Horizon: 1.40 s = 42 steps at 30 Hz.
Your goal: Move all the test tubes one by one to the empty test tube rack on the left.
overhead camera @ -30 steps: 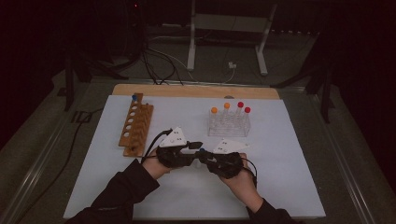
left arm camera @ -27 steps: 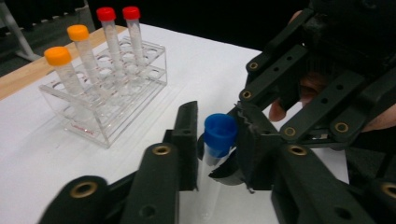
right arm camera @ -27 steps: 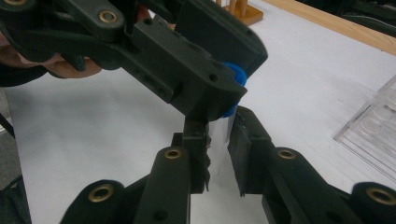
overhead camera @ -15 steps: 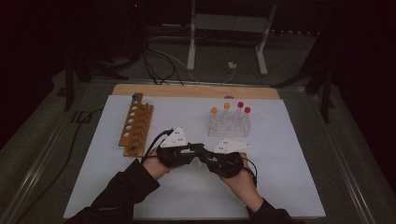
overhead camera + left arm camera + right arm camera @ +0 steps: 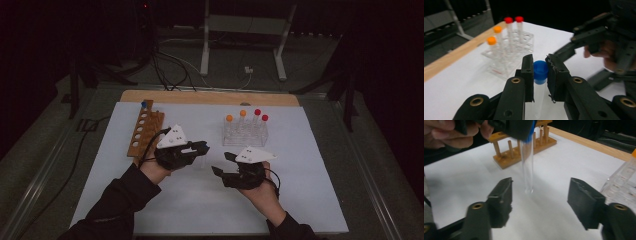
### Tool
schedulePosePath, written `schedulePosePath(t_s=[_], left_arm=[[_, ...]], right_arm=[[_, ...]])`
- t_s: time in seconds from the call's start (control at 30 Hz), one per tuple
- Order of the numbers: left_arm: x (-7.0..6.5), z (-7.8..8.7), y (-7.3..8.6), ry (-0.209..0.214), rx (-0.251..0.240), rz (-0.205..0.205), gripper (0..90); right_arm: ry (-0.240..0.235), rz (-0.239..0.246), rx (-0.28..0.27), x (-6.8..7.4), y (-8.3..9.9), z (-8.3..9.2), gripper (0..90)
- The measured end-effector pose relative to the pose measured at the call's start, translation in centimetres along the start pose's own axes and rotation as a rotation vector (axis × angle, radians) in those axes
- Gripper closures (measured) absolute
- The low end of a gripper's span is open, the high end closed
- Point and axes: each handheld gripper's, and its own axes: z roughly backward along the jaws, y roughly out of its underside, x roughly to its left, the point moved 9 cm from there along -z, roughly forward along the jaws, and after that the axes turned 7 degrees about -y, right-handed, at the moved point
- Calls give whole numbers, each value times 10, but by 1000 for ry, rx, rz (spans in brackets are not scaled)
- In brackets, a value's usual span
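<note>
A clear test tube with a blue cap (image 5: 540, 71) hangs upright above the white mat. My left gripper (image 5: 540, 66) is shut on the cap, pads pressing both sides. In the high view the left gripper (image 5: 201, 147) sits left of centre. The right gripper (image 5: 221, 163) is just to its right, apart from it. In the right gripper view the tube's glass (image 5: 527, 167) hangs ahead of my right gripper (image 5: 541, 195). Its jaws have just been opening and stand wide, touching nothing.
A wooden tube rack (image 5: 145, 132) lies at the left with one blue-capped tube (image 5: 144, 104) at its far end. A clear plastic rack (image 5: 245, 131) behind the grippers holds two orange-capped and two red-capped tubes. A white mat (image 5: 300, 200) covers the table.
The two grippers were joined at the tube; now the right jaws have opened off it and the left hand has lifted away to the left with the tube.
</note>
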Motion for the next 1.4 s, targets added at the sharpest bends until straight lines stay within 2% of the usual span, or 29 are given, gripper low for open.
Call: schedulePosePath(t_s=[0.23, 0.33, 0.43, 0.63, 0.87, 0.93, 0.97, 1.4], left_arm=[[23, 11, 0, -66, 4, 14, 777], [34, 16, -1, -96, 7, 12, 777], [46, 22, -4, -129, 4, 14, 777], [72, 35, -7, -186, -5, 45, 777], [107, 52, -10, -275, -18, 70, 777], [115, 56, -11, -285, -26, 90, 777], [121, 59, -11, -304, -31, 98, 777], [174, 70, 3, -462, -3, 126, 777]], right_arm=[[11, -1, -15, 2, -3, -1, 49], [5, -7, -6, 3, -2, -2, 0], [-18, -8, -10, 4, -2, -2, 0], [-23, -4, -24, 4, -4, 0, 0], [-27, 1, -35, 4, -5, 2, 0], [-27, -3, -33, 4, -5, 2, 0], [-28, -2, -34, 3, -5, 1, 0], [-33, 0, -34, 4, -5, 0, 0]])
